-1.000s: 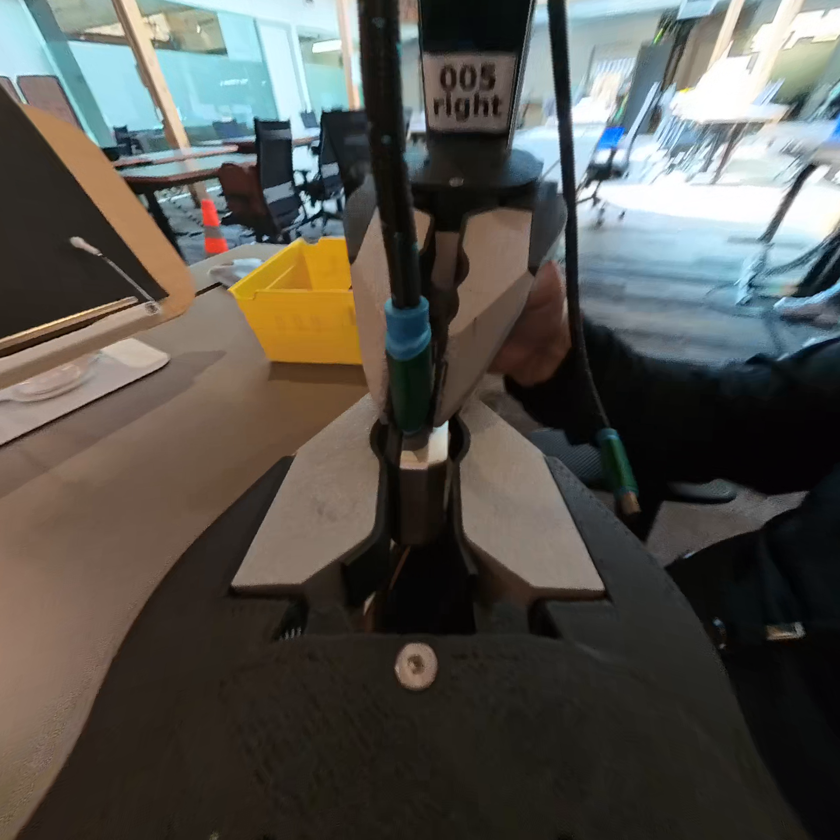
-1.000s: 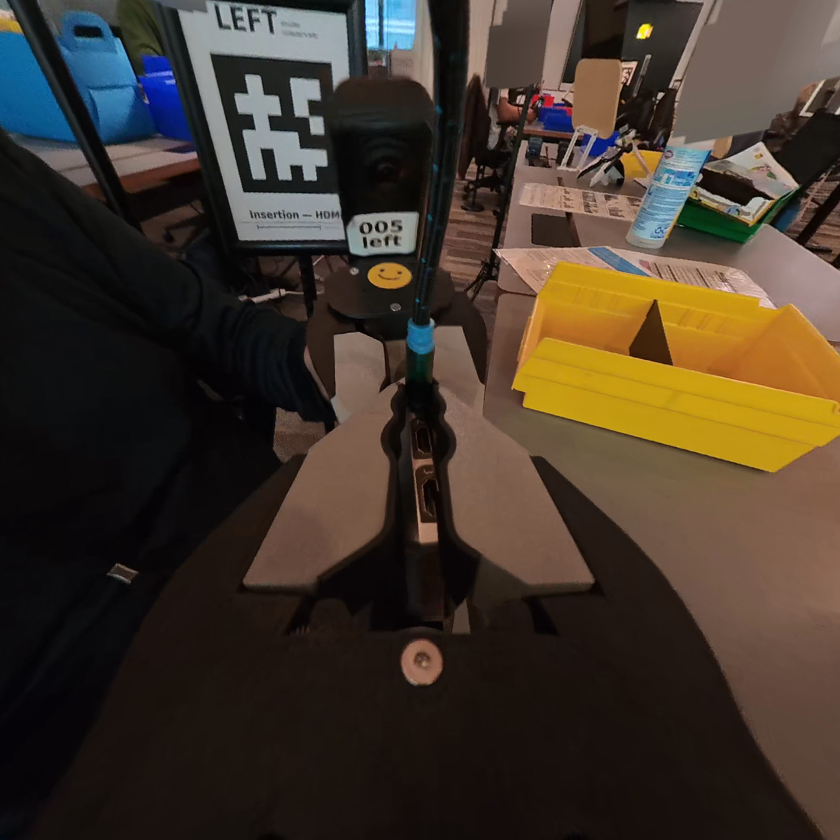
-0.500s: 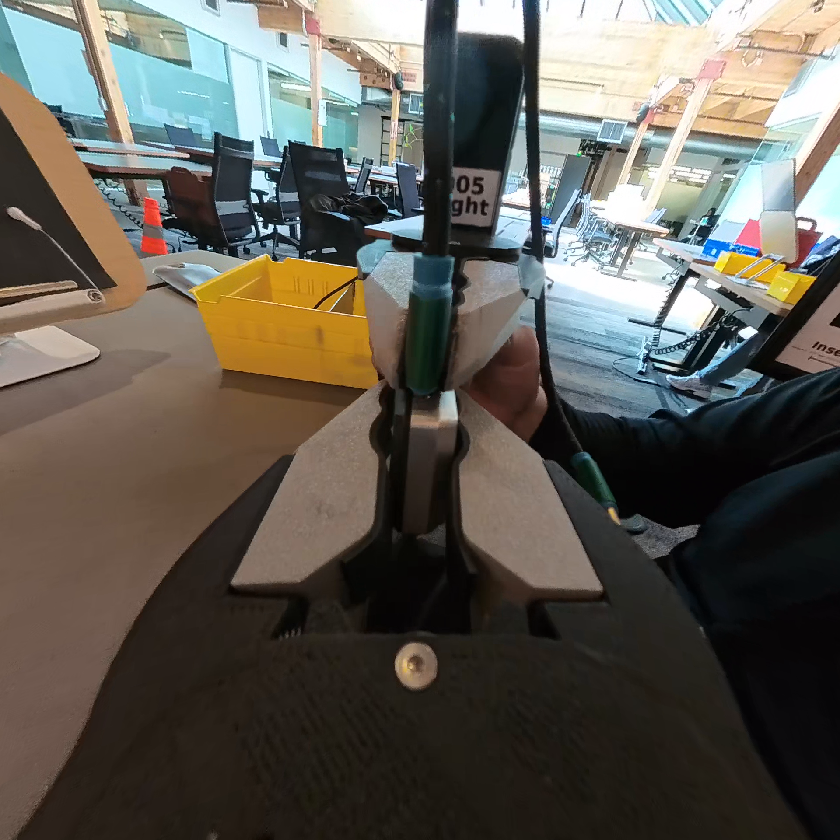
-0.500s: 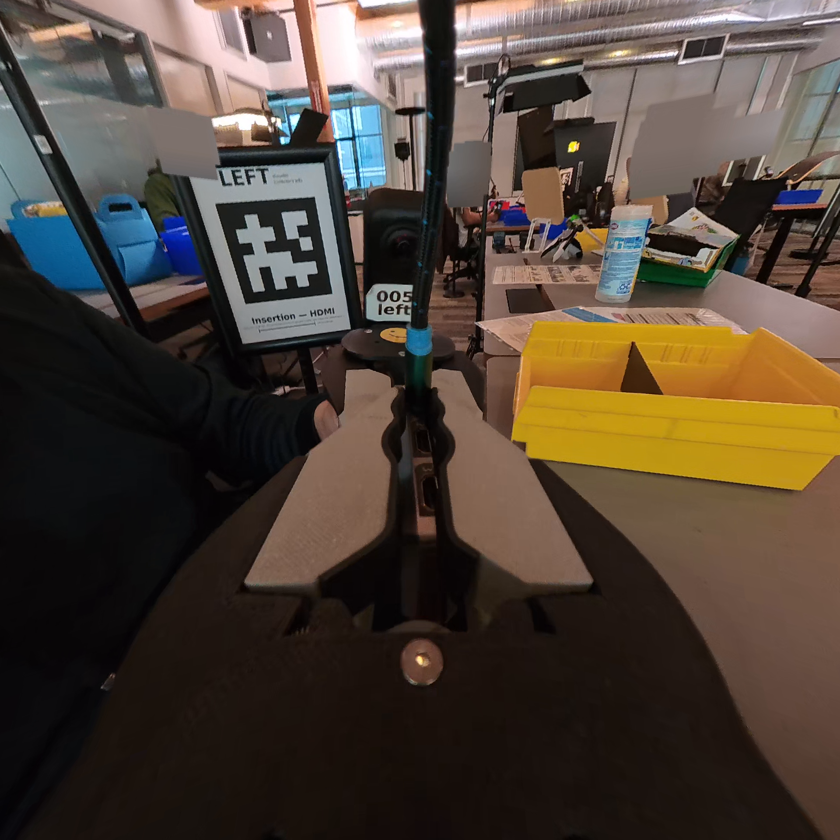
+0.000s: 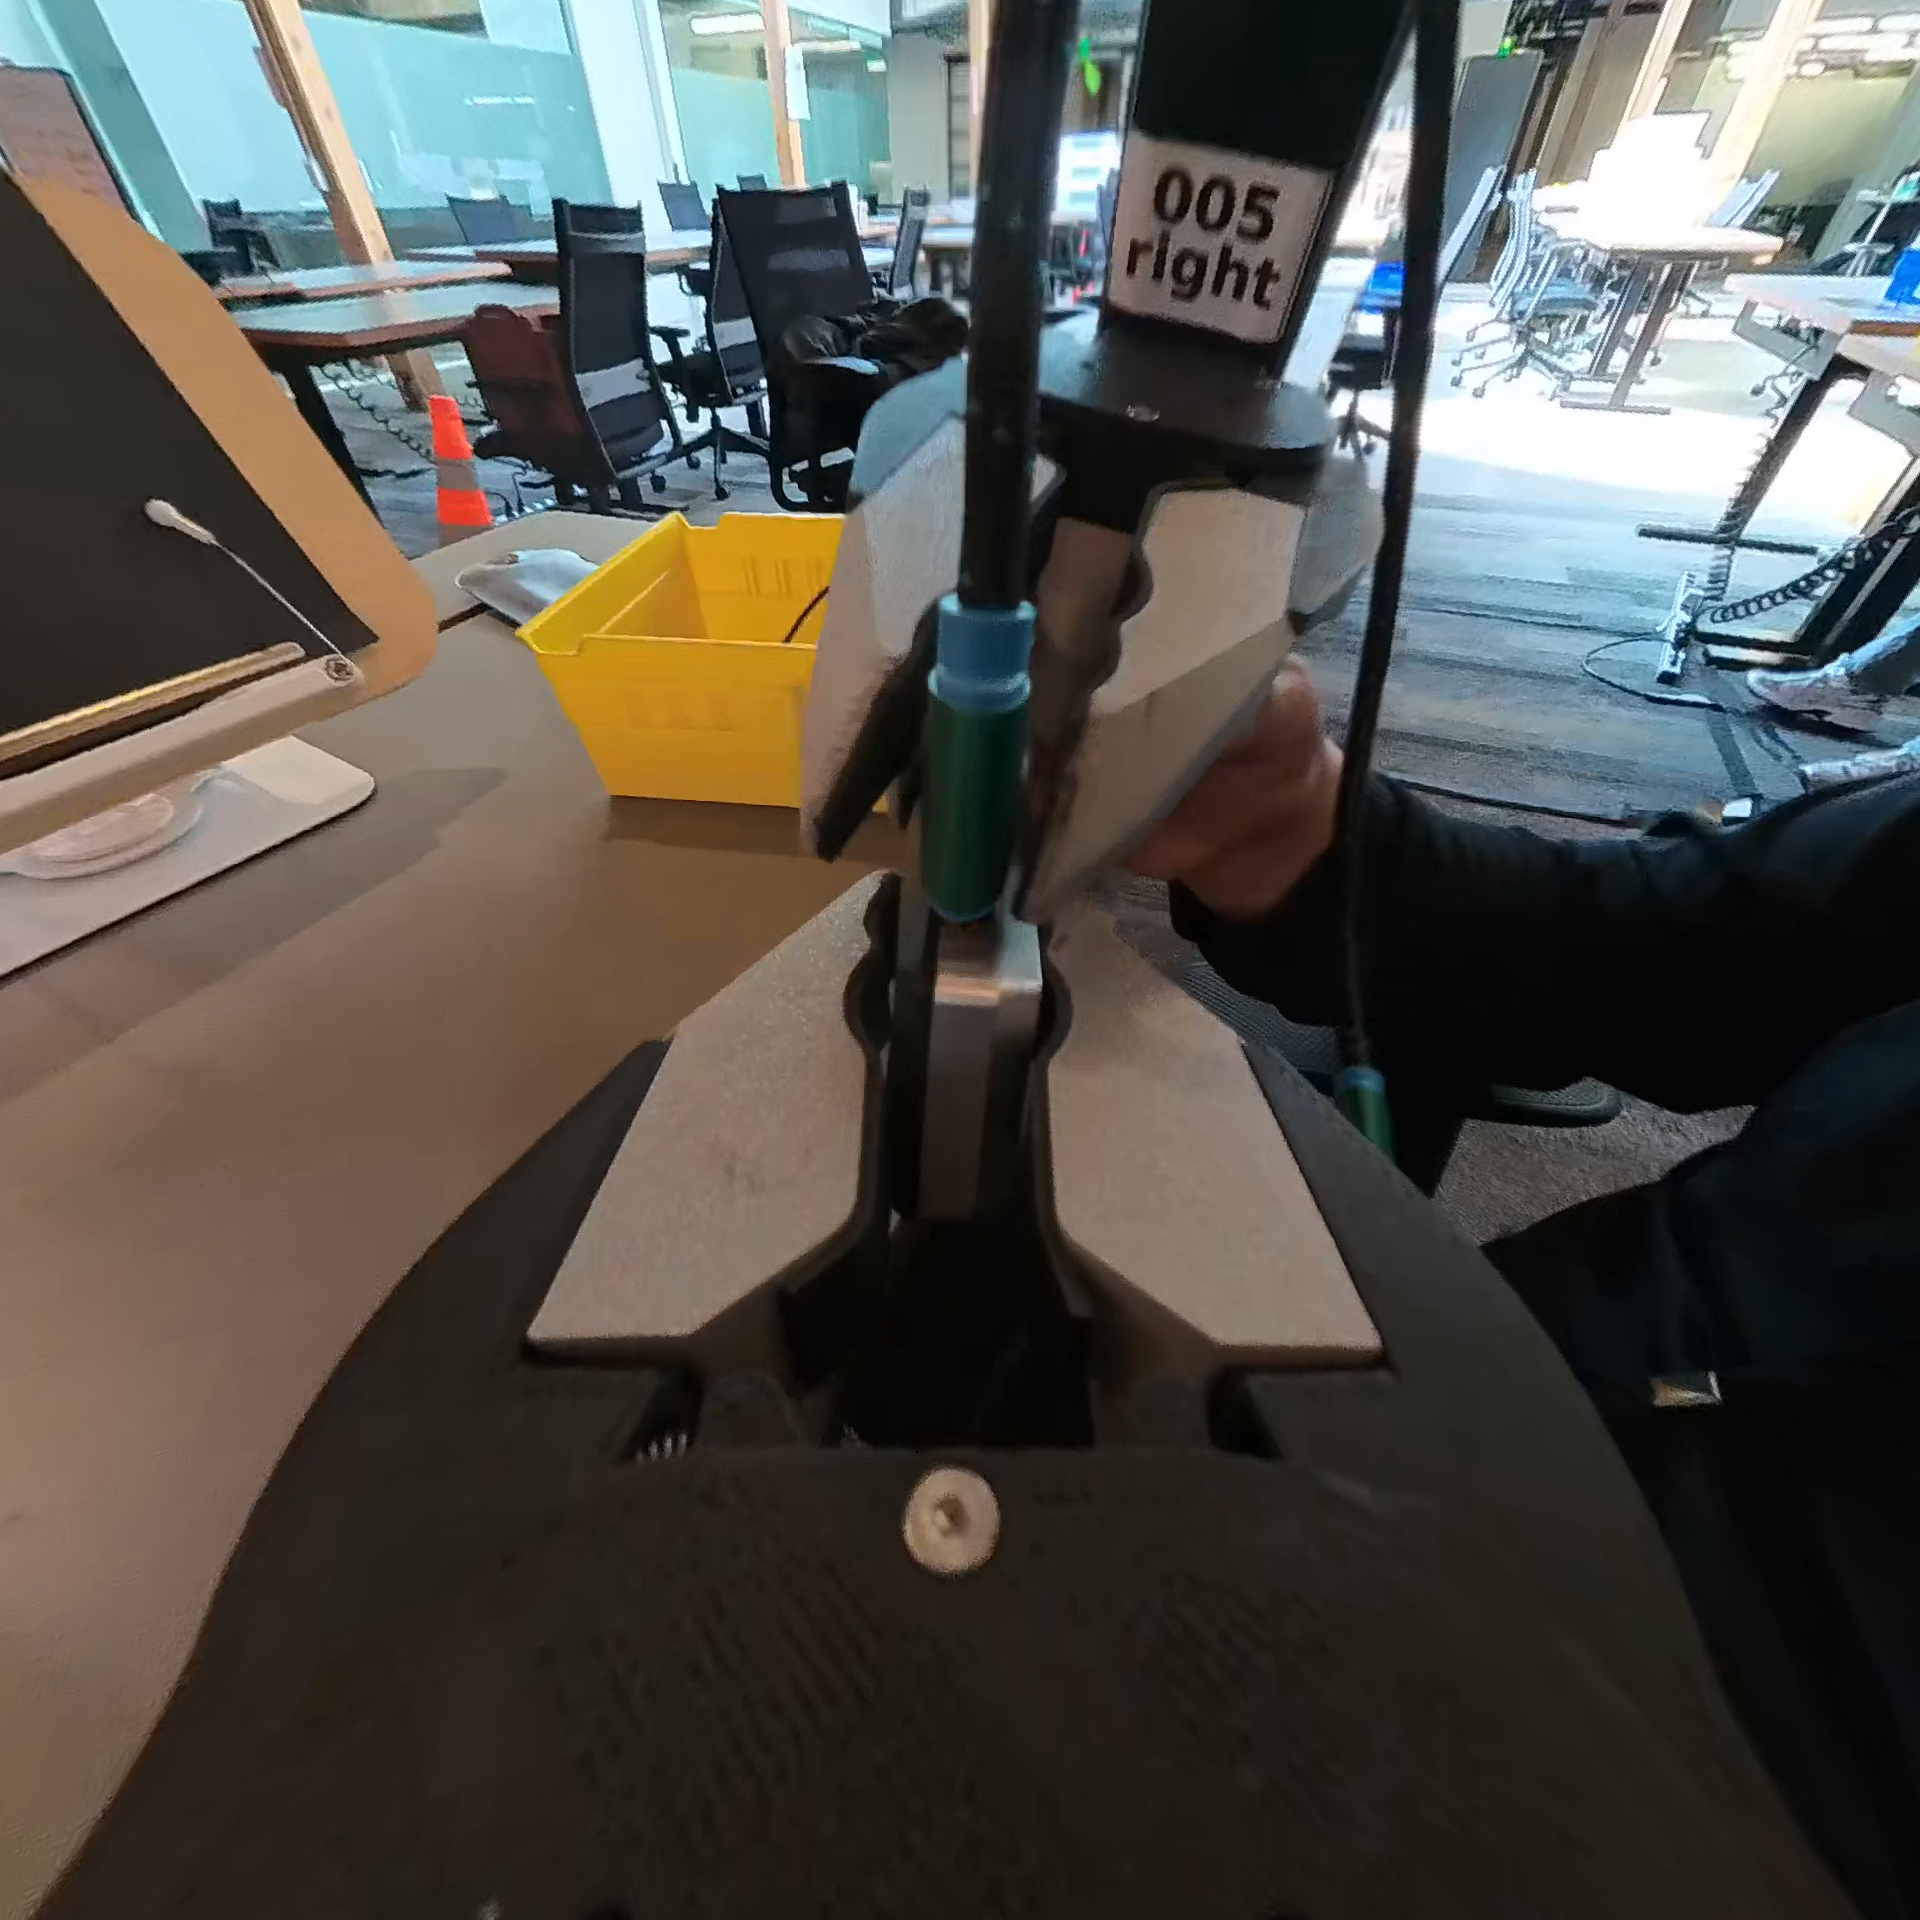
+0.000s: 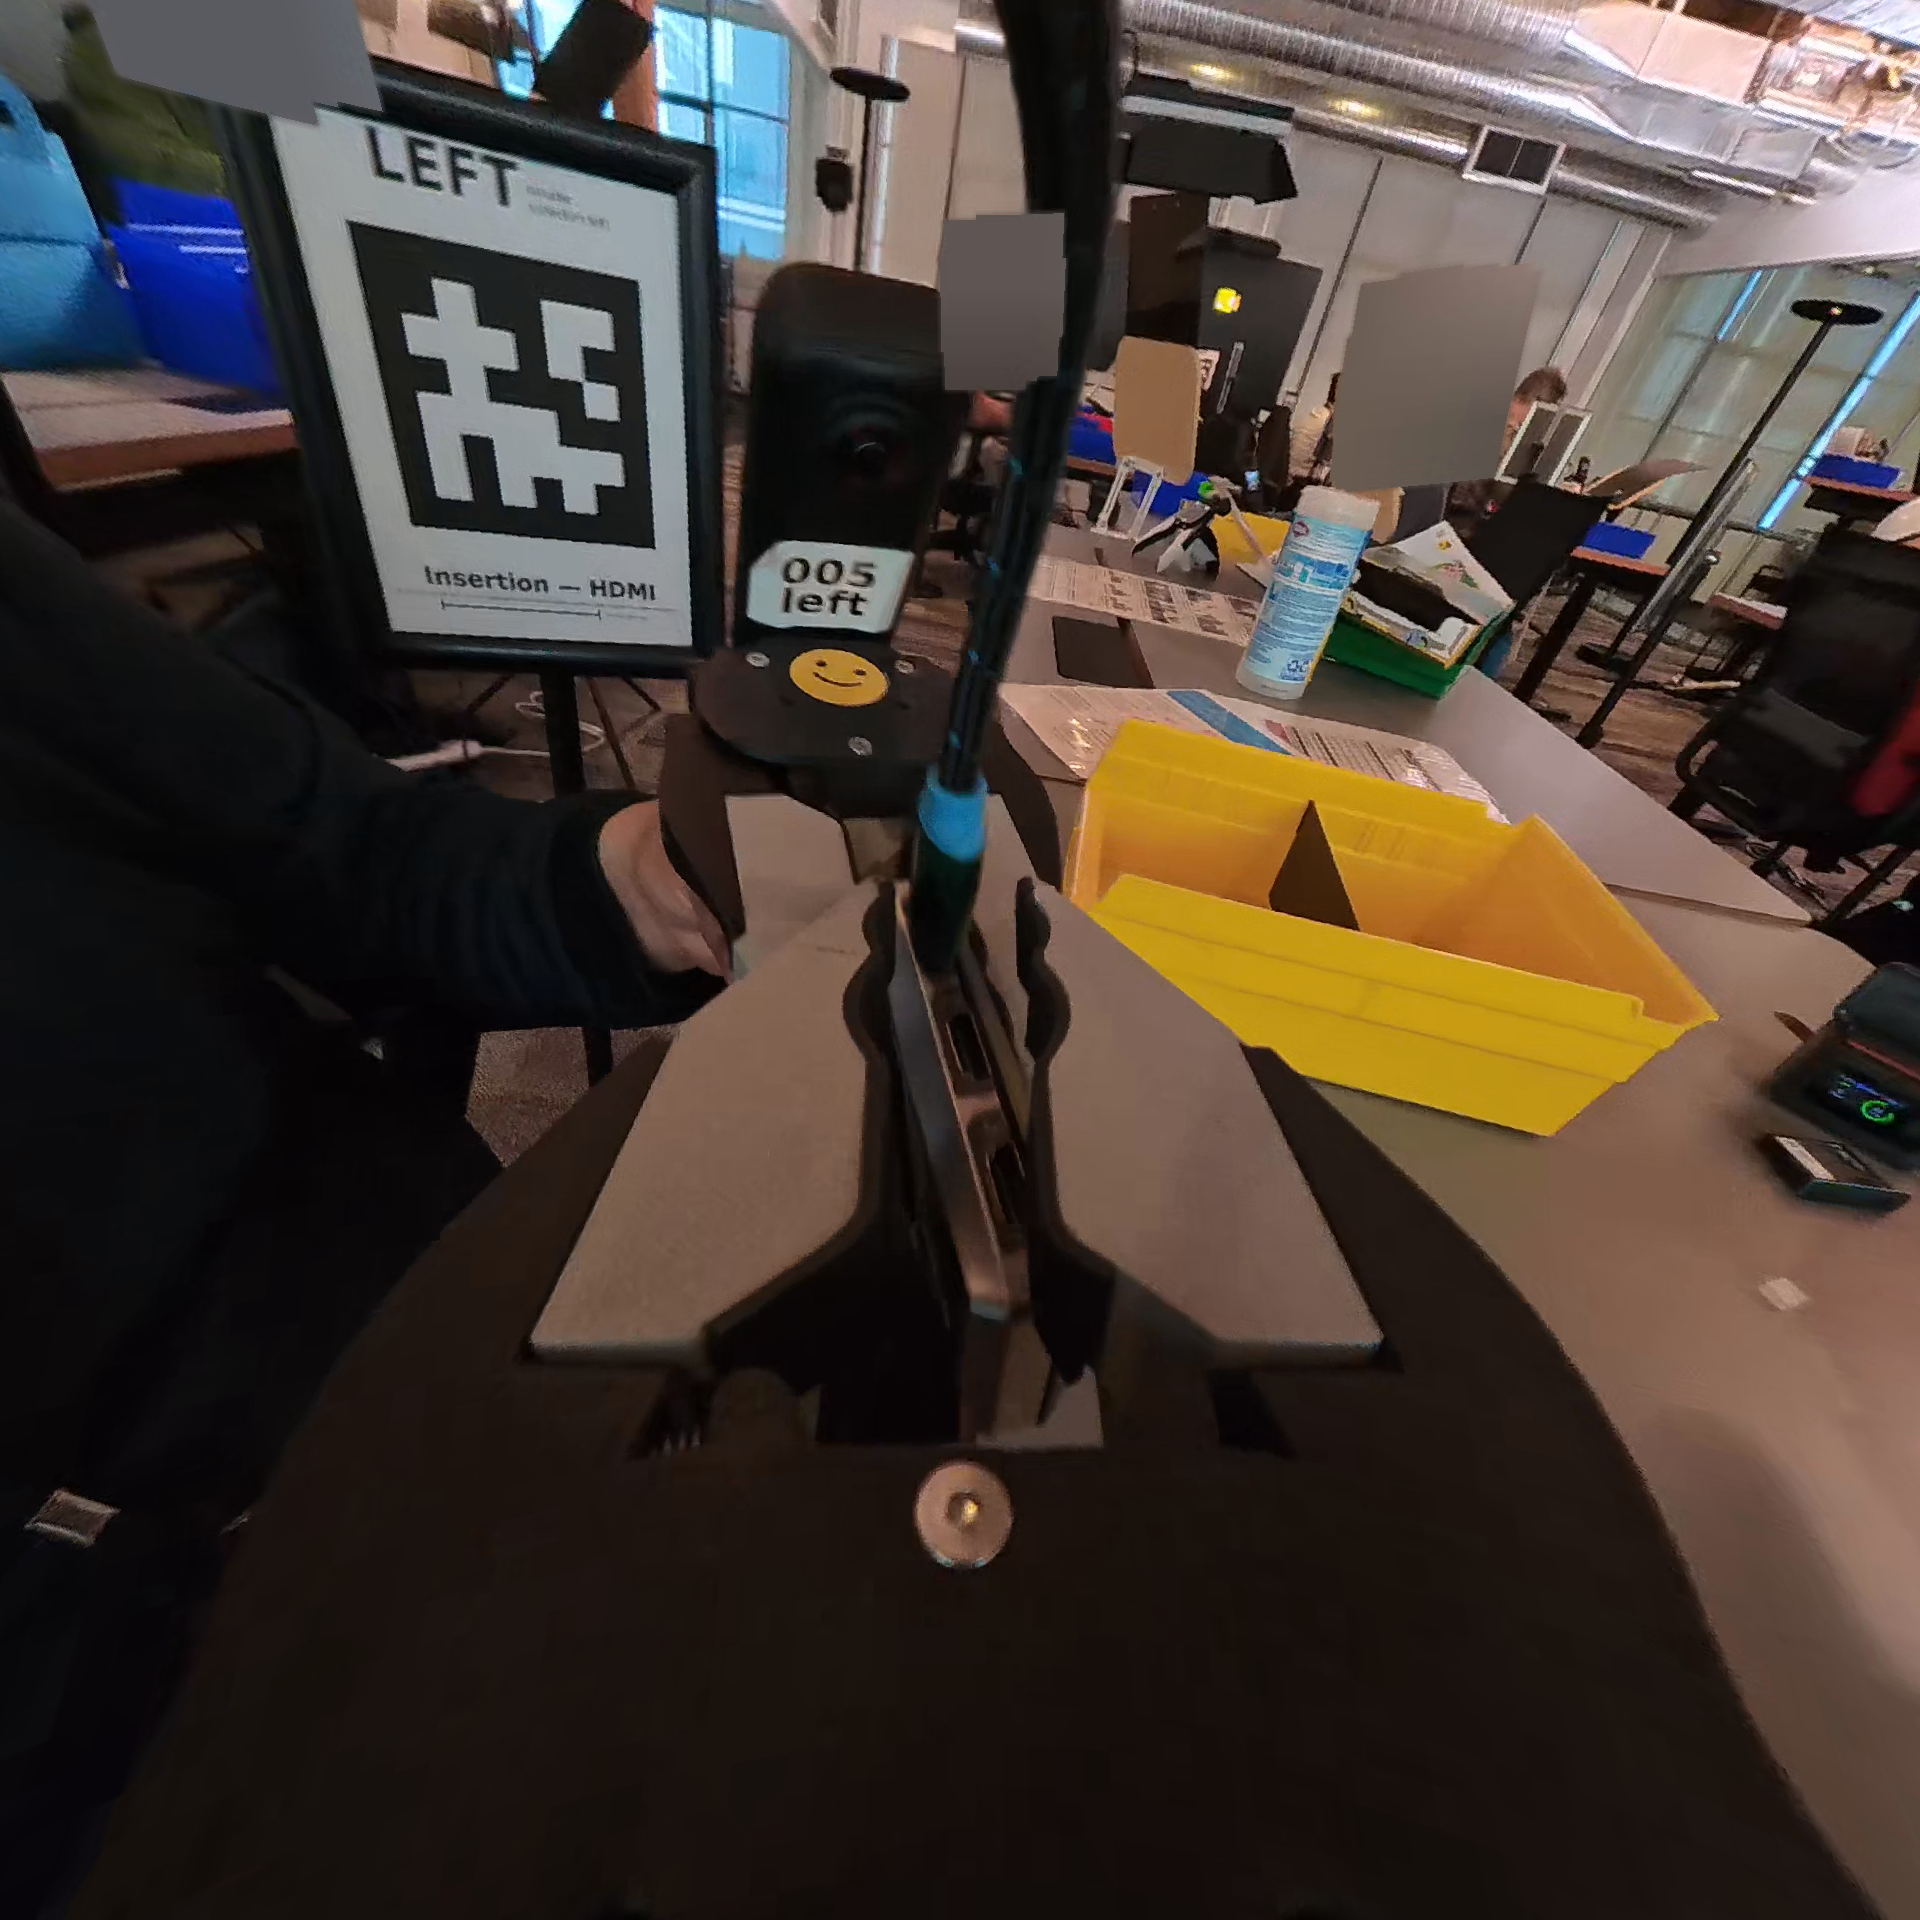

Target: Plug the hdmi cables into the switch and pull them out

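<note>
HDMI switch (image 5: 982,1081), a slim silver box, is held edge-on in the air beside the yellow bin (image 5: 707,686), on the side of the bin toward the person's dark sleeves. The left gripper (image 5: 966,925) is closed snugly on it, both grey fingers pressed against its flat sides. From the right wrist view the switch (image 6: 961,1143) shows two empty ports along its narrow face, turned toward the bin (image 6: 1351,997). A green plug (image 5: 971,800) with a blue collar stands upright at the switch's end nearest the bin, its black cable (image 5: 1003,312) running straight up out of view; the plug's tip meets the switch's edge, though how deep it sits cannot be told. The right gripper (image 6: 956,914) points at the left one, tips almost meeting, and its jaws stand slightly parted around the plug, with a dark sliver of gap on one side, so it surrounds the plug loosely and does not pinch it. A second cable (image 5: 1382,623) hangs on the far side of the right gripper from the bin, ending in another green plug (image 5: 1363,1107) that dangles free. The bin rests on a grey table (image 6: 1558,1299), with a white wipes canister (image 6: 1309,592) behind it and a framed marker sign (image 6: 499,384) beyond the left gripper, away from the bin.
</note>
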